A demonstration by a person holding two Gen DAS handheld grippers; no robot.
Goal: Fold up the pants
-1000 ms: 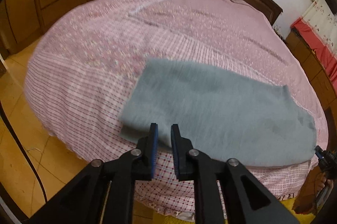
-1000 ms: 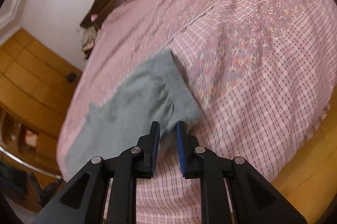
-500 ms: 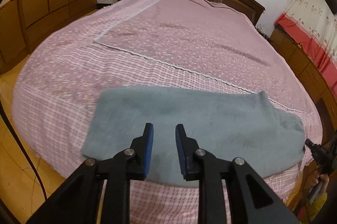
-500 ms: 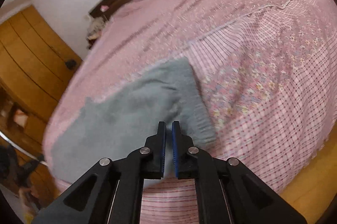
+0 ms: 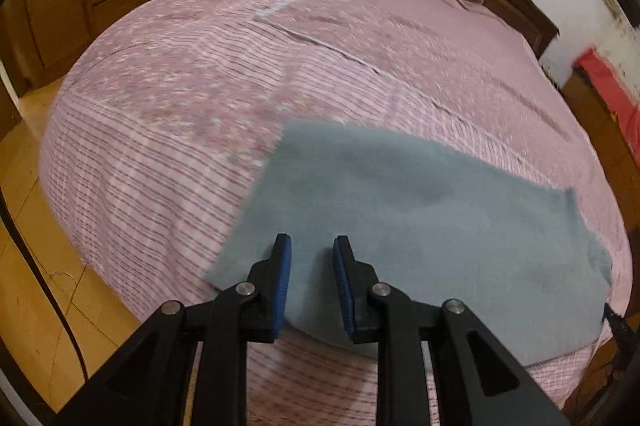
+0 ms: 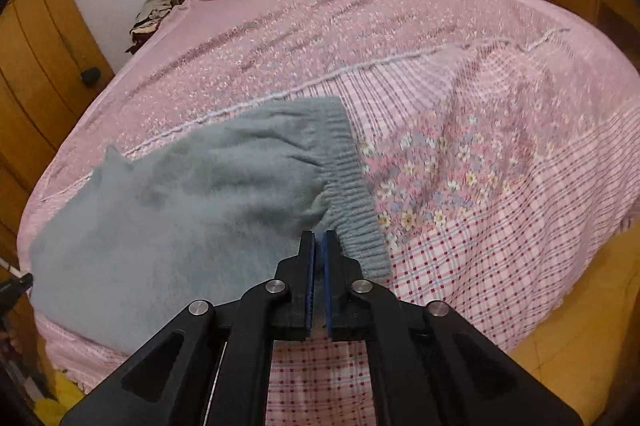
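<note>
Lying flat on pink bed (image 5: 168,130): grey pants (image 5: 420,226). Left gripper (image 5: 312,246) fingers narrowly apart, holding nothing. Right gripper (image 6: 319,238) fingers nearly closed beside ribbed waistband (image 6: 352,194), empty.

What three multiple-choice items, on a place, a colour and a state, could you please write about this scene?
1. Where do the pants lie? A by the headboard; B near the foot edge of the bedspread; C on the floor.
2. What colour is the bedspread? A green; B pink; C white.
3. How are the pants? A spread out flat; B rolled up; C balled up.
Key: B, the bedspread drops away just below them; B, pink checks and flowers cover it; A, they form one long flat shape.
</note>
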